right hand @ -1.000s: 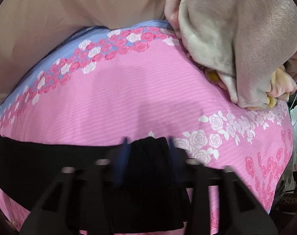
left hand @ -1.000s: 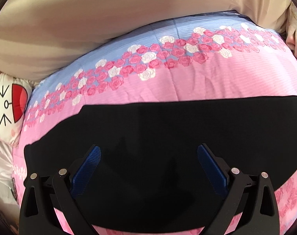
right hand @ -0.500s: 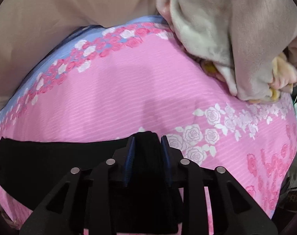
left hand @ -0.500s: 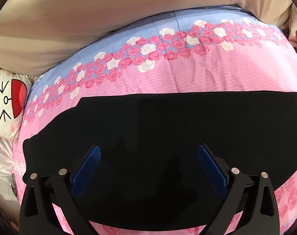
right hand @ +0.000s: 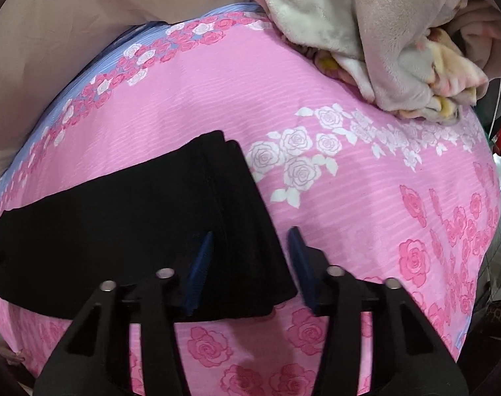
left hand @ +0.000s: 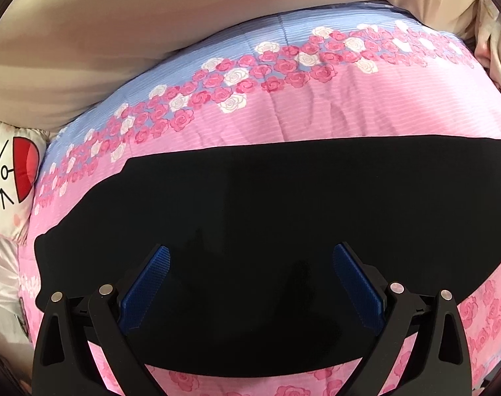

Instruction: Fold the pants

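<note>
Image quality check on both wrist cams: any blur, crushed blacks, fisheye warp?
Left wrist: sharp, but the black folded pants read as a flat black mass with almost no fold detail; the pink rose-print quilt bulges from fisheye. Right wrist: sharp too, pants seam faintly visible; grey plush blanket evenly lit, dark vignette at corners.

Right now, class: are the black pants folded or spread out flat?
Folded lengthwise: the black pants lie as one long strip on the pink quilt, with doubled leg ends stacked at the cuff.
</note>
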`<state>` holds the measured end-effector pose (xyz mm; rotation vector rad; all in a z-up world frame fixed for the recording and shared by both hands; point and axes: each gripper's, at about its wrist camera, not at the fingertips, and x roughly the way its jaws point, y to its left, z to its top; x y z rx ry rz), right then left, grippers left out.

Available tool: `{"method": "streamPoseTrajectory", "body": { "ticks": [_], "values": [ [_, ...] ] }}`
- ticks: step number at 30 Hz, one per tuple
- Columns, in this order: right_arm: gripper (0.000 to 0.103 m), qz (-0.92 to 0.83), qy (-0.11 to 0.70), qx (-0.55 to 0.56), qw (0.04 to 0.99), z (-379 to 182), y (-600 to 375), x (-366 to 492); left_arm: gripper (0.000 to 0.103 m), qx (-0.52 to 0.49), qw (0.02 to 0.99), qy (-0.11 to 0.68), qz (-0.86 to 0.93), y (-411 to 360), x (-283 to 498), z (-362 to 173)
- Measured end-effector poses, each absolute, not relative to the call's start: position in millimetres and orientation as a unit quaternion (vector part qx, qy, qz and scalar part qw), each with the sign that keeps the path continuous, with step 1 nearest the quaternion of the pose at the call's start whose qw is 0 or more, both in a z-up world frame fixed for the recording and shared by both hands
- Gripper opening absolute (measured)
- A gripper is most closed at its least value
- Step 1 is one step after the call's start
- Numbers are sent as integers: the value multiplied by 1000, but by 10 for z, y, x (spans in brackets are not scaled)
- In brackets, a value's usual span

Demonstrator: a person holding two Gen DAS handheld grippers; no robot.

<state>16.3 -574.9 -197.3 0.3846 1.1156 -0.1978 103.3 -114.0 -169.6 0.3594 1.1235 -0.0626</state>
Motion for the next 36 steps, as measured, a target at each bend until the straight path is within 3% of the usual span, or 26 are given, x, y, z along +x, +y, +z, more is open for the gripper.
{"method": "streamPoseTrajectory", "body": {
  "ticks": [2, 4, 12, 21, 28, 36],
  "values": [
    [19, -81, 531, 191, 821, -1965, -5731, 199, 98, 165, 830, 532, -23, -1101, 1034, -1696],
    [16, -85, 538, 187, 818, -1936, -5689, 223, 98, 159, 831, 533, -15, -1028, 1032, -1687],
    [15, -58, 501, 216, 836, -1396, -5242, 253, 98, 126, 839, 529, 27, -465, 958, -1620],
    [15, 89, 485, 172, 853, -834, -3599, 752, 98, 65, 846, 525, 68, 447, 821, -1605],
    [15, 187, 500, 128, 836, -869, -2177, 1130, 98, 46, 849, 521, 74, 1032, 666, -1612],
    [15, 256, 547, 66, 795, -1310, -776, 1321, 98, 26, 846, 526, 76, 1624, 593, -1711]
  ]
}}
